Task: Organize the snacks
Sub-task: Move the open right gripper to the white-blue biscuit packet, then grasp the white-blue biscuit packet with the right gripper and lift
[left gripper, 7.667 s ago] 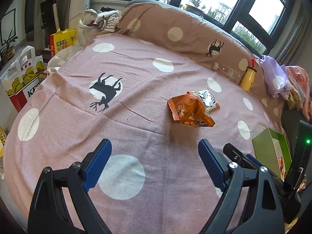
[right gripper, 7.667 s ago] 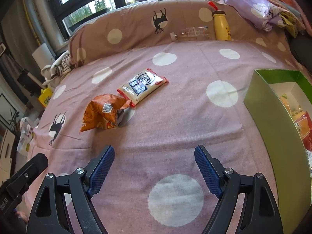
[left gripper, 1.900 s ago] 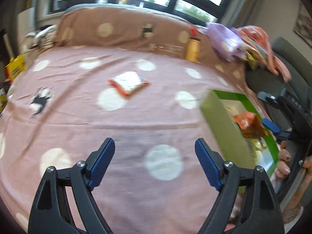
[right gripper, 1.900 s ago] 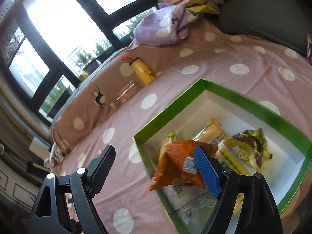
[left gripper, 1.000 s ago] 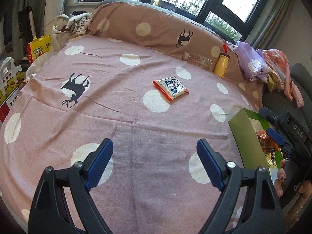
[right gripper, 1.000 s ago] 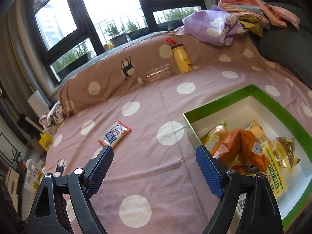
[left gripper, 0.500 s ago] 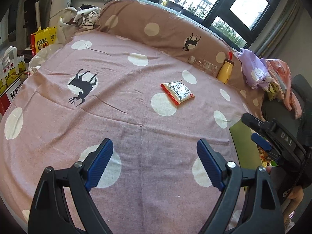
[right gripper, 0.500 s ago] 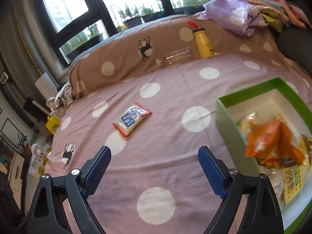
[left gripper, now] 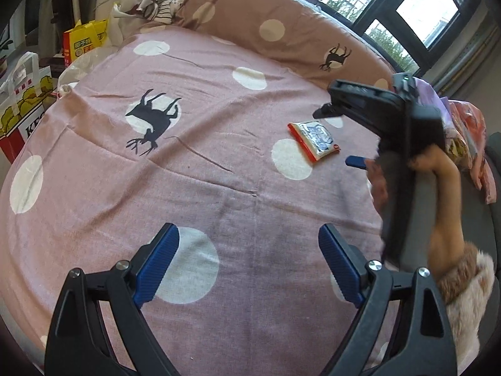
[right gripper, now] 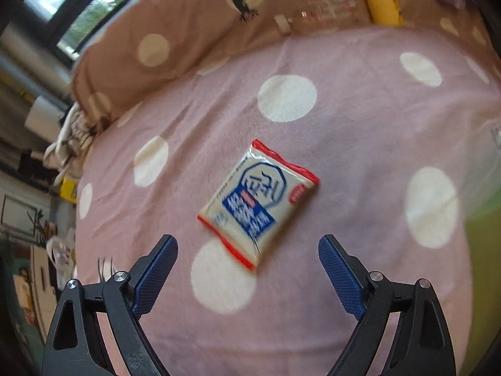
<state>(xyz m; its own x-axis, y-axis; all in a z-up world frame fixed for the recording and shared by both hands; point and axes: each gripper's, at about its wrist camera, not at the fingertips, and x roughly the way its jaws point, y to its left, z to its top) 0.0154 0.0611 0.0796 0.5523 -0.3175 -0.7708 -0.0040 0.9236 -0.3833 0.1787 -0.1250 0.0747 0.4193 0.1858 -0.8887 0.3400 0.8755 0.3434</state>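
Right gripper (right gripper: 247, 269): hangs over the bed with its jaws spread wide, nothing between the blue pads (right gripper: 155, 274). The jaws have just been opening a bit more. Seen from the left wrist view, the same tool (left gripper: 353, 138) is held by a hand (left gripper: 438, 169) with a fluffy cuff, reaching in from the right.

Snack packet (right gripper: 258, 202): white with red edges and blue print, lying flat on the pink bedspread (right gripper: 344, 125). It sits just ahead of the right jaws, roughly centred between the two fingers, its near corner close to the gap but not inside it. No pad touches it. It looks a little blurred.

Left gripper (left gripper: 249, 264): also wide open and empty, hovering over a white dot on the cover. The packet (left gripper: 314, 139) lies well ahead of these jaws and off to their right.

Green box (right gripper: 482, 241): only a blurred green edge shows, to the right of the right jaws; I cannot tell what is in it from here.

Beyond the right jaws: a long brown dotted cushion (right gripper: 194, 40) runs along the far edge, with a yellow bottle (right gripper: 382, 0) and a clear bottle (right gripper: 316, 15) lying against it.

Left of the left jaws: a deer print (left gripper: 153, 122) on the bedspread, and paper bags (left gripper: 22, 100) standing off the bed's side.
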